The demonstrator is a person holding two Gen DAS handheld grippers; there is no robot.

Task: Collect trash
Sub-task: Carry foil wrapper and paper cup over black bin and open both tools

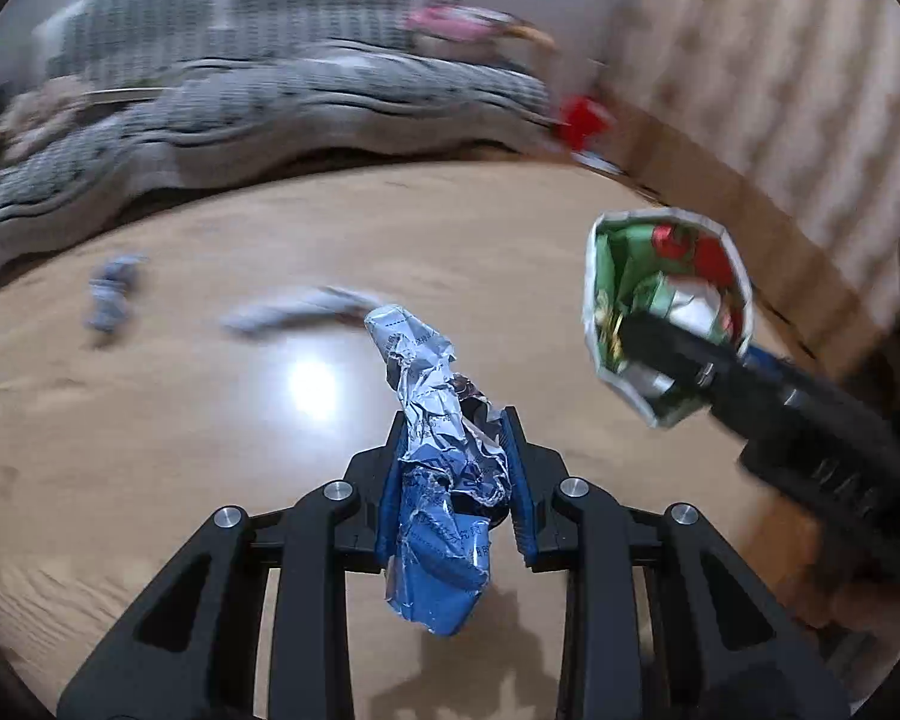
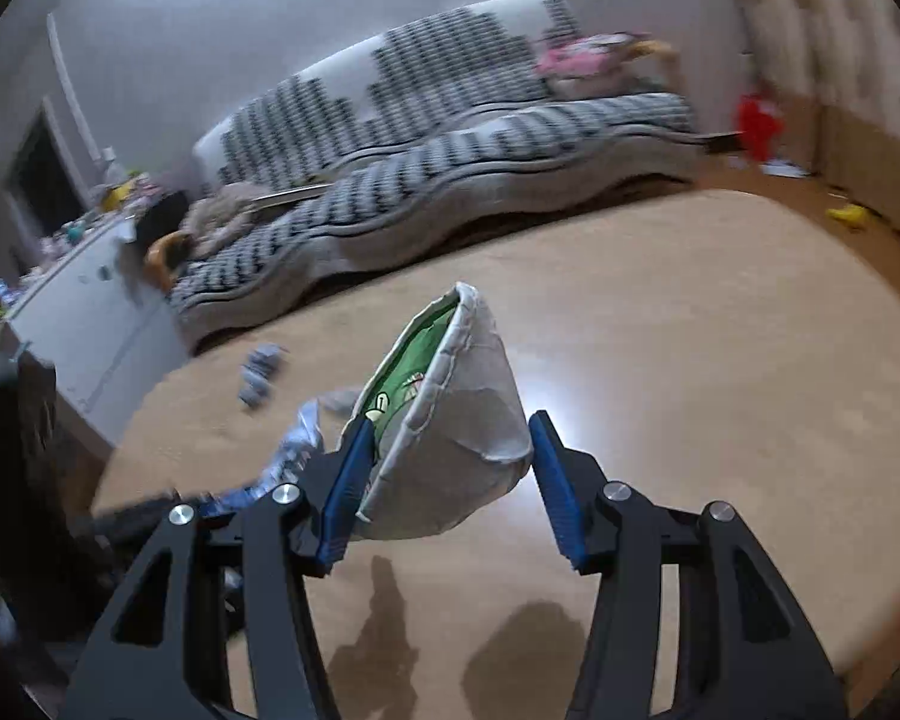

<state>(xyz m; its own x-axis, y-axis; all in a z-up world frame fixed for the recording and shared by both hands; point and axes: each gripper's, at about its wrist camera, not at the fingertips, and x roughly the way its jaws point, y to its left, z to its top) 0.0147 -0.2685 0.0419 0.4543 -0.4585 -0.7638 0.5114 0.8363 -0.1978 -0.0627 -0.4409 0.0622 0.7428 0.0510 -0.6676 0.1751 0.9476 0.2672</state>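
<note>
The left gripper (image 1: 453, 450) is clamped on a crumpled blue-and-silver foil wrapper (image 1: 444, 480), whose ends stick out above and below the blue pads. The right gripper (image 2: 447, 480) holds an opened green snack bag (image 2: 450, 420); its left pad presses the bag's side, though whether the right pad touches it is hard to tell through the blur. Both are held above the tan floor (image 1: 180, 420), where two more scraps (image 1: 111, 294) lie near the patterned sofa (image 2: 450, 150).
</note>
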